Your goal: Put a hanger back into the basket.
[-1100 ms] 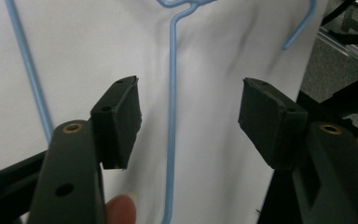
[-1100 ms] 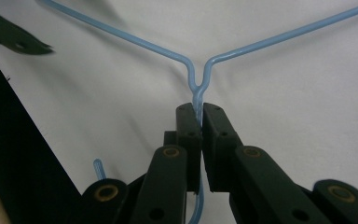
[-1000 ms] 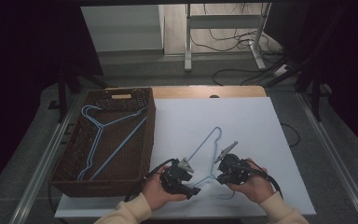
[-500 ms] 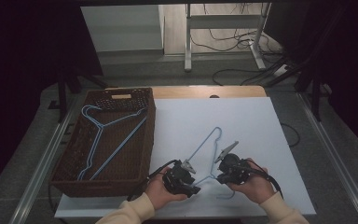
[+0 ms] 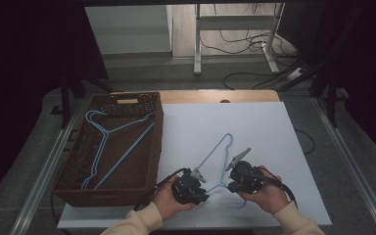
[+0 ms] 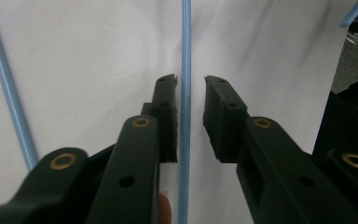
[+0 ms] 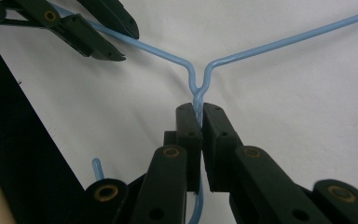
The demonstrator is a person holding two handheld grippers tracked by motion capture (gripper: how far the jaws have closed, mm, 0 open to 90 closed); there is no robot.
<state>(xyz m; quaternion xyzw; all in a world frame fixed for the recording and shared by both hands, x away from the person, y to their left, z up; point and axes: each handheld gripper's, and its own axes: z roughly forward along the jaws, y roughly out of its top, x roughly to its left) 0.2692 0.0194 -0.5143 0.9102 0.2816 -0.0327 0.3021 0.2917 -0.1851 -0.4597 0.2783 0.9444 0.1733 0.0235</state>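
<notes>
I am closing my left tongs (image 6: pixel 190 100) around the blue hanger (image 5: pixel 214 159) arm, not yet pinching it, while my right tongs (image 7: pixel 199 116) are clamping its twisted neck, readying a two-handed lift.

Smooth glossy blue-coated wire hanger (image 5: pixel 219 161), matt white paper-like table cover (image 5: pixel 254 127), rough woven wicker basket (image 5: pixel 154 147)

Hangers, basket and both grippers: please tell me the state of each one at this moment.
Hanger on the white mat: lying flat, gripped at its twisted neck.
Hanger in the basket: lying inside, untouched.
Basket: upright, open top.
Right gripper: shut on the neck.
Left gripper: jaws just closing around a wire arm, a gap remains.
</notes>
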